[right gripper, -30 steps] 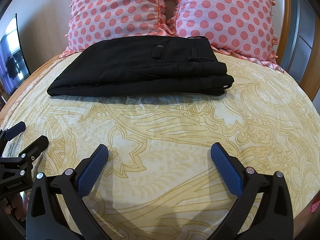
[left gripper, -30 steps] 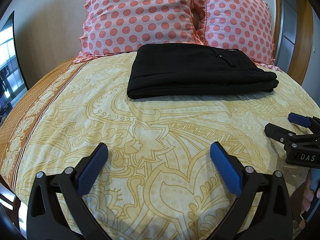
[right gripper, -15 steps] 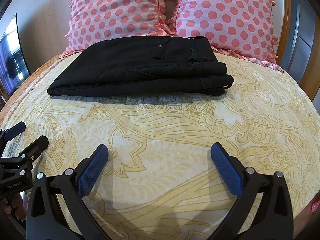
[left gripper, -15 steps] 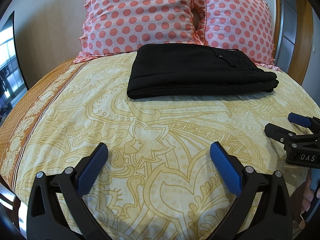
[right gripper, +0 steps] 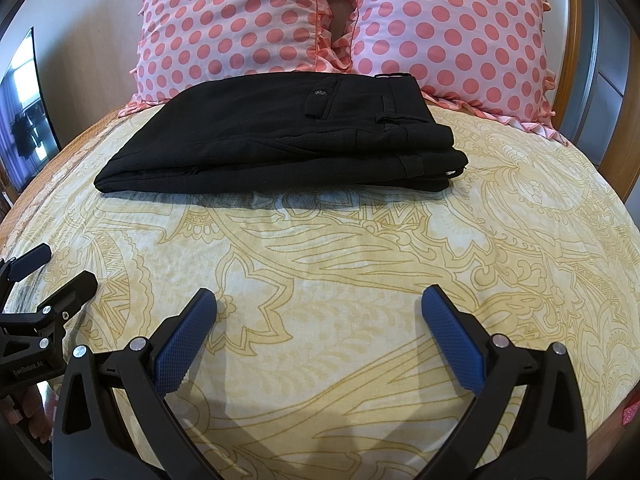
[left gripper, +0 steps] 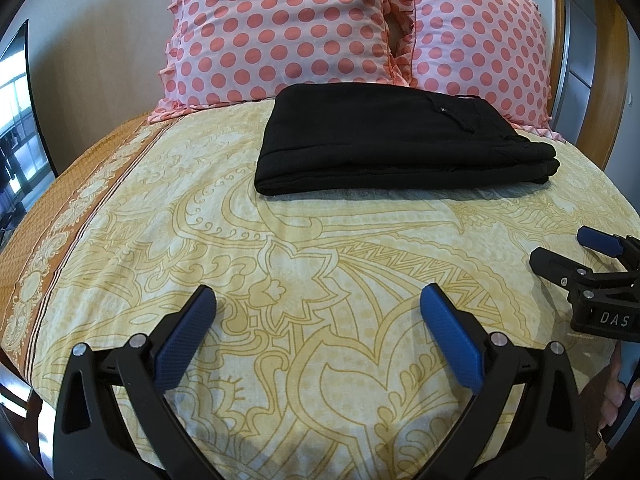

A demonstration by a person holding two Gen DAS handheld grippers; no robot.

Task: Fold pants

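Note:
Black pants [left gripper: 392, 142] lie folded into a flat rectangular stack at the far side of the bed, just in front of the pillows; they also show in the right wrist view [right gripper: 288, 136], waistband to the right. My left gripper [left gripper: 316, 300] is open and empty, low over the near bedspread, well short of the pants. My right gripper [right gripper: 318, 300] is open and empty, likewise near the front. Each gripper shows at the edge of the other's view: the right one [left gripper: 568, 250], the left one [right gripper: 56, 266].
The bed has a yellow patterned bedspread [left gripper: 320, 260] with an orange border on the left [left gripper: 52, 216]. Two pink polka-dot pillows [right gripper: 240, 28] [right gripper: 448, 32] lean at the head. A wooden headboard [left gripper: 604, 60] rises at the right. A dark screen [right gripper: 24, 108] stands left.

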